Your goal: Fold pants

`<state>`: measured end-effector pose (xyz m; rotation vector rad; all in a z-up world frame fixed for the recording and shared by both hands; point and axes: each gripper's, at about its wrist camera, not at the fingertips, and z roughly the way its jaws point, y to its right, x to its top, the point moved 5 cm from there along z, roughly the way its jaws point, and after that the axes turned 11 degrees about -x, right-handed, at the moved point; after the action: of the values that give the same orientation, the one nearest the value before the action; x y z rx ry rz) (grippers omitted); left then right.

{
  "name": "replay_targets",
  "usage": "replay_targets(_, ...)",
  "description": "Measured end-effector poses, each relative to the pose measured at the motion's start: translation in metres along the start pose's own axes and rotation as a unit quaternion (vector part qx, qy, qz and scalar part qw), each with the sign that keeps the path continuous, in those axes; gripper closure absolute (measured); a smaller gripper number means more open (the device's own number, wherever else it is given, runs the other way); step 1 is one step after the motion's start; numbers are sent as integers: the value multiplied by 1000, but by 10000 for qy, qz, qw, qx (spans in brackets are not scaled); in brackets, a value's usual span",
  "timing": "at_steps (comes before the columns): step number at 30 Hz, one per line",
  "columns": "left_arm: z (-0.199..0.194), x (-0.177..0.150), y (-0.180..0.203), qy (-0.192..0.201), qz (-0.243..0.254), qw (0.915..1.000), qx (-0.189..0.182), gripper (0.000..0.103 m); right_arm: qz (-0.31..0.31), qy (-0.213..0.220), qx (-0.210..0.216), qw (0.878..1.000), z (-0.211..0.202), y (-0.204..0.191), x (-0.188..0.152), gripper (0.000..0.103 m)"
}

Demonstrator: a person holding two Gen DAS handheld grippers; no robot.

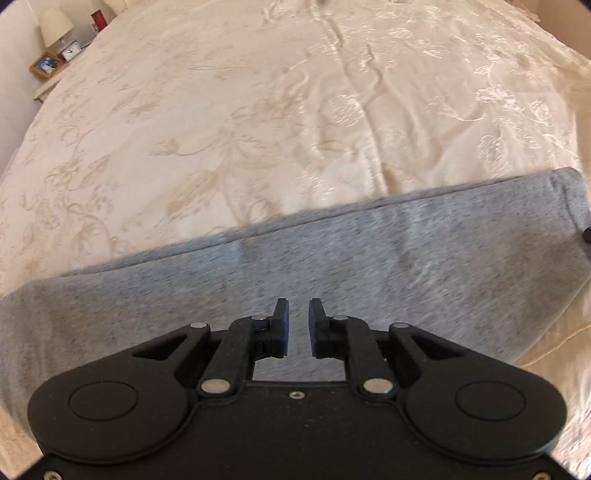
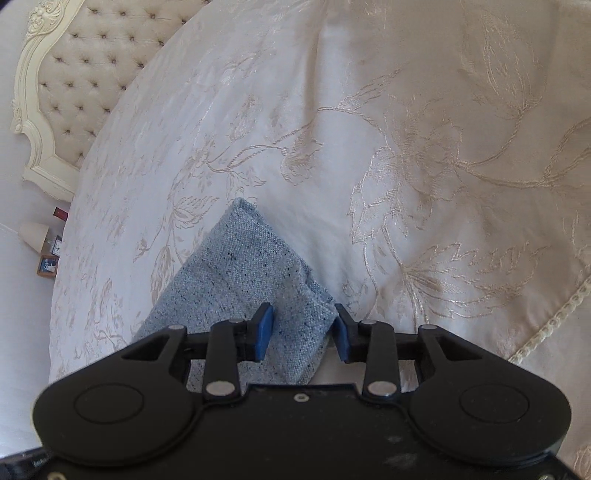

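Lying folded, pants stretch left-to-right across bedspread.

The pants are heathered grey with tiny dark flecks; in the right wrist view they read paler, almost blue-grey. The bedspread beneath is cream satin, woven with a tone-on-tone floral pattern of leaves, stems and blossoms (the outlines gleam a shade more golden than the ground). Each gripper is matte black with silver pivot pins: the left gripper and the right gripper, whose pads are bright blue. The tufted headboard is beige in an ivory carved frame. A lamp has a cream shade.
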<state>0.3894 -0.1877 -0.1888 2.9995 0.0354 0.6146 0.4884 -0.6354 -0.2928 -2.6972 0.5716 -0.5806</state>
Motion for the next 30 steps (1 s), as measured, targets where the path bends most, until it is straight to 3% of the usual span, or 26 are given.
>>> replay_targets(5,29,24,39,-28,-136,9989,-459,83,-240,23,-9,9997,12,-5,9,66)
replay_targets(8,51,36,52,-144,-209,9987,-451,83,-502,93,-30,9987,18,-14,17,65)
replay_targets(18,100,56,42,-548,-883,9931,-536,84,-1105,27,230,9936,37,-31,35,60)
replay_targets(26,108,58,39,-706,-899,9917,-589,83,-1404,-121,345,9894,35,-37,27,57)
replay_targets(30,108,57,41,-684,-845,9922,-608,83,-1475,-456,345,9874,28,-36,19,70)
